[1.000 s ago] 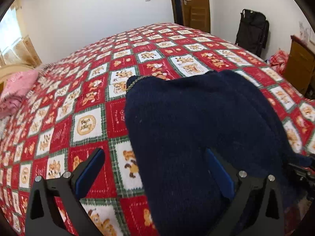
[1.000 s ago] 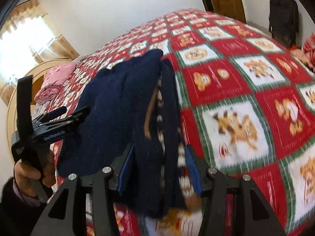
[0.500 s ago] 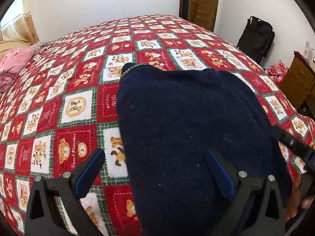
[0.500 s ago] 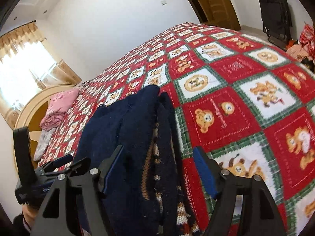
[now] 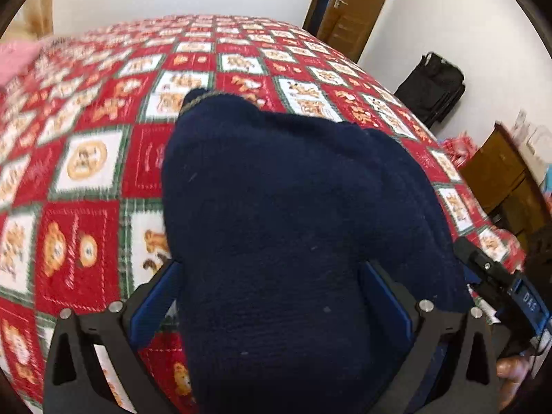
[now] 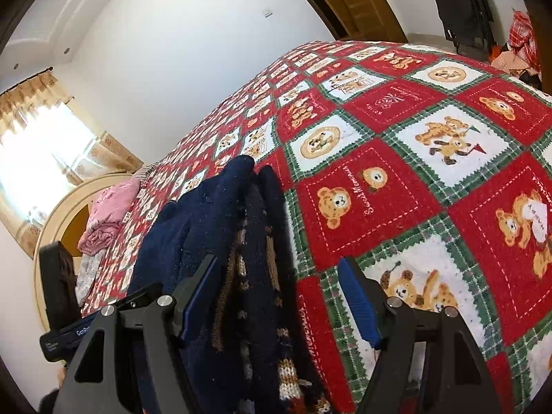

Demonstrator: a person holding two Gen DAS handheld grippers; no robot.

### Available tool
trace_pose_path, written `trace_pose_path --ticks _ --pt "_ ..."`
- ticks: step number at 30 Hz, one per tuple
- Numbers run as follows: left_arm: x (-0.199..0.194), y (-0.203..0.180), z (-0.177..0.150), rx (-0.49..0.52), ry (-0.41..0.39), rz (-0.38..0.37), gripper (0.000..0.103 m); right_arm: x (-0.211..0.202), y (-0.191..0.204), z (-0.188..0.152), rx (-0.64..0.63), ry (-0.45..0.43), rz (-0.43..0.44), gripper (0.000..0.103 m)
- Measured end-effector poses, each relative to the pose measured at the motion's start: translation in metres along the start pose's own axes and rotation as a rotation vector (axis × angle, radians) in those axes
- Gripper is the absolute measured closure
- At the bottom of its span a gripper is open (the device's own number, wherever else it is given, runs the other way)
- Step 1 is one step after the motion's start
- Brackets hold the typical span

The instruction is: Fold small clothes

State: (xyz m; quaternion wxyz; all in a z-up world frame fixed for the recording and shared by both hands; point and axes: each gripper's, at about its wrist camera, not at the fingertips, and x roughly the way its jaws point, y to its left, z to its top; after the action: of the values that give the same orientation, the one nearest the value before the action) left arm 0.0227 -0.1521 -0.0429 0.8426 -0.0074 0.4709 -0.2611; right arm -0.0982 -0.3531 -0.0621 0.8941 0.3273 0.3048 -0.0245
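A navy knitted sweater [image 5: 293, 224] lies folded on the red teddy-bear bedspread [image 5: 86, 158]. My left gripper [image 5: 272, 276] hovers over its near end, jaws wide open, with the cloth running between the blue pads and neither pad pinching it. In the right wrist view the sweater's folded edge [image 6: 241, 258], with brown and white pattern rows, lies between the jaws of my right gripper [image 6: 277, 265]. That gripper is open, and bare bedspread shows beside its right pad. Each gripper appears in the other's view: the right [image 5: 496, 286] at the sweater's right side, the left [image 6: 62, 331] at lower left.
A pile of pink clothes [image 6: 107, 214] sits by the curved headboard [image 6: 65, 214]. Beyond the bed are a wooden door [image 5: 358, 10], a black bag [image 5: 434, 86] against the wall and a wooden cabinet [image 5: 500, 179]. A window with curtains [image 6: 41, 145] is at the left.
The right gripper's jaws have spread and let go of the sweater's edge, and it has drawn back a little. The left gripper has dipped and rolled over the sweater, still open.
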Motion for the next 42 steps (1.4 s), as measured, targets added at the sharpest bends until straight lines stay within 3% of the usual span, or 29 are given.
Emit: trace_pose_path --ticks 4,8,12,18,20,25,40,41,42 --pt "0.007 0.015 -0.005 -0.104 0.016 -0.084 0.0 0.008 0.004 -0.004 -0.022 0.022 -0.006 0.032" --pt "0.005 0.005 -0.005 -0.071 0.006 -0.036 0.0 0.015 0.007 -0.009 -0.03 0.026 0.009 0.032" --pt "0.003 0.009 -0.006 -0.103 0.043 -0.037 0.0 0.02 0.012 -0.013 -0.032 0.086 0.098 0.032" --pt "-0.001 0.009 -0.014 -0.068 0.019 -0.031 0.0 0.025 0.005 -0.011 0.008 0.107 0.139 0.032" --pt "0.003 0.012 -0.012 -0.101 0.031 -0.049 0.0 0.025 0.006 -0.012 0.001 0.102 0.134 0.032" --pt "0.007 0.003 -0.005 -0.113 0.048 -0.012 0.0 0.024 0.008 -0.014 0.006 0.1 0.13 0.032" --pt "0.005 0.001 -0.007 -0.107 0.014 -0.015 0.003 0.028 0.019 -0.018 -0.031 0.066 0.073 0.029" --pt "0.005 -0.001 -0.007 -0.101 0.009 -0.014 0.006 0.029 0.021 -0.017 -0.046 0.074 0.066 0.03" --pt "0.004 -0.002 -0.007 -0.095 0.004 -0.015 0.01 0.029 0.023 -0.016 -0.065 0.079 0.059 0.047"
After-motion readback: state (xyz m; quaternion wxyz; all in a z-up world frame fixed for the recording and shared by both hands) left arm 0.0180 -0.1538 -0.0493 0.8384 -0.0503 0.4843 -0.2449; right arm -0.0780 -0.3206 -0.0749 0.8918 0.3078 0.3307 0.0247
